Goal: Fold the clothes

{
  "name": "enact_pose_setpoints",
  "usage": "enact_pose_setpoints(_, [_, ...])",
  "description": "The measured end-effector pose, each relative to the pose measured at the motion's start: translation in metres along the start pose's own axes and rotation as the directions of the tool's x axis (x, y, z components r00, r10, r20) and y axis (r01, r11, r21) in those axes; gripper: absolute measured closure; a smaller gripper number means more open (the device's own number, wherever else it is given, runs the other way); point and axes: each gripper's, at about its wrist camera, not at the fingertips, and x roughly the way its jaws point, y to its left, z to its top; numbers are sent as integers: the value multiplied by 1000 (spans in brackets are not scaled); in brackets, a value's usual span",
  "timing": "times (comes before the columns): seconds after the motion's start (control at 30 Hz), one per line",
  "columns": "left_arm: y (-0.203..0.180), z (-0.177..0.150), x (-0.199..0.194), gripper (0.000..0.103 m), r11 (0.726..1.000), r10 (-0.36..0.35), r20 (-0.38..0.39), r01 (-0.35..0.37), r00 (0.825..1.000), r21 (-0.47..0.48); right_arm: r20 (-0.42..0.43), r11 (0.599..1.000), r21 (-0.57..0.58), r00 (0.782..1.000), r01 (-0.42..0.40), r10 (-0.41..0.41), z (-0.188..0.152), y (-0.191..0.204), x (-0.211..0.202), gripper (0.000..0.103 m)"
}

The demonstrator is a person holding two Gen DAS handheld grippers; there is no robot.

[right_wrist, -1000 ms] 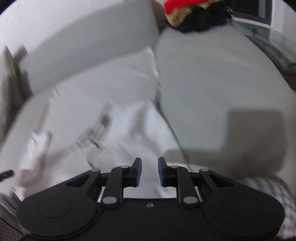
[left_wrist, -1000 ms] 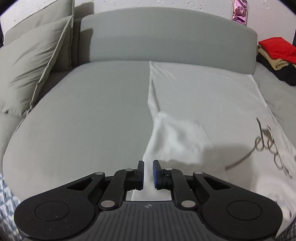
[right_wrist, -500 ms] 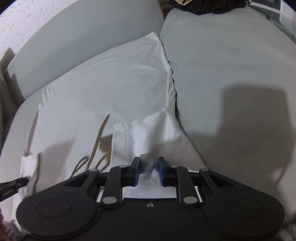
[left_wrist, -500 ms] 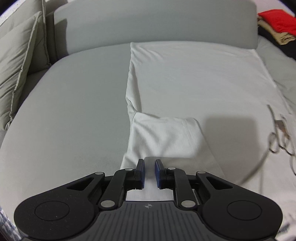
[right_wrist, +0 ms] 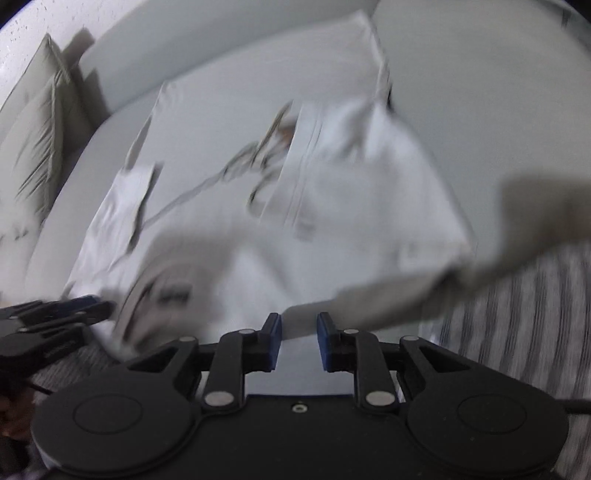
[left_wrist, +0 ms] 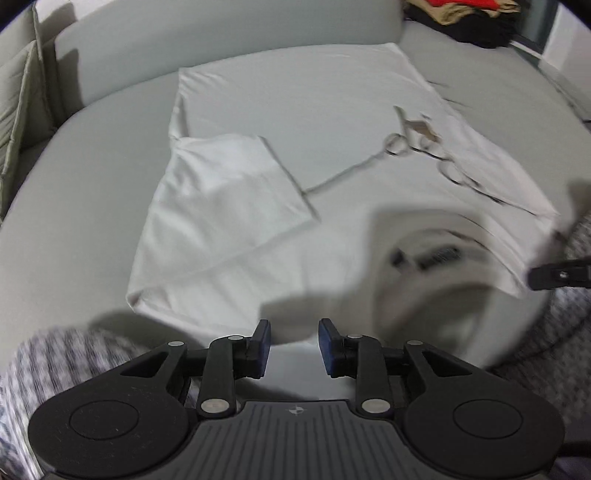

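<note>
Grey sofa seat (left_wrist: 85, 192) bearing white T-shirt (left_wrist: 332, 122) flat, sleeves folded in, collar at 6 o'clock; left gripper (left_wrist: 293, 345) opening on nothing, right gripper (right_wrist: 298, 339) narrowly parted, empty; advise pinching both shoulder corners evenly before folding toward 12 o'clock.

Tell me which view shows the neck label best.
The left wrist view: the neck label is larger and sharper there, inside the collar. The right wrist view shows it only as a blurred dark smear.

White T-shirt (left_wrist: 332, 110) with grey line print, grey sofa (left_wrist: 92, 166), red garment (left_wrist: 465, 3).
</note>
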Motion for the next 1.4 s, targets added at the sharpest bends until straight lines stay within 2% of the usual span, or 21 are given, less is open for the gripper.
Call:
enact_pose_setpoints(0.07, [-6,2,-8,66,1000,20,45,-21,999,20,50,1000,-18,999,-6,7,-1,8,-9,82])
enact_pose_setpoints(0.2, [-13,18,-7,63,1000,2,98,-5,995,27,120,997,-62,992,-39,46,8,23,-14,82])
enact_pose_setpoints(0.3, [-22,16,13,59,999,16,38,-18,999,43,121,997,-67,991,-45,52,16,31,-2,82])
enact_pose_setpoints(0.33, [-23,12,17,51,999,15,22,-16,1000,40,102,998,-60,994,-30,36,16,32,7,82])
enact_pose_setpoints(0.4, [-22,3,17,48,1000,0,11,0,1000,22,63,999,-32,998,-16,18,11,29,19,84])
enact_pose_setpoints(0.53, [-9,1,12,43,999,-14,-6,13,1000,-36,59,999,-25,998,-24,25,4,28,6,84])
enact_pose_setpoints(0.6, [-6,1,9,42,998,-12,-3,12,1000,-60,65,999,-16,997,-31,32,2,26,-1,79])
enact_pose_setpoints(0.7, [-11,3,4,37,999,20,10,-20,1000,-35,80,999,-1,996,-50,50,2,24,-9,73])
enact_pose_setpoints(0.8, [-15,3,5,27,999,33,1,-33,999,-13,81,998,-2,995,-67,66,3,27,-10,71])
enact_pose_setpoints(0.87, [-16,-2,9,17,999,26,-33,-26,999,-23,81,997,-8,994,-71,71,3,30,-10,71])
enact_pose_setpoints(0.93, [-14,-7,13,13,999,10,-66,-13,998,-44,86,997,-14,993,-77,78,2,32,-12,71])
enact_pose_setpoints(1.07, [-7,-15,15,13,995,-12,-92,3,996,-101,95,997,-19,992,-78,79,1,33,-15,70])
enact_pose_setpoints(1.2, [-2,-17,6,10,989,-23,-51,15,998,-145,100,996,-21,991,-82,84,1,35,-16,70])
enact_pose_setpoints(1.4, [-7,-16,-2,9,992,-1,-12,0,1000,-123,111,996,-35,990,-84,88,-1,39,-20,67])
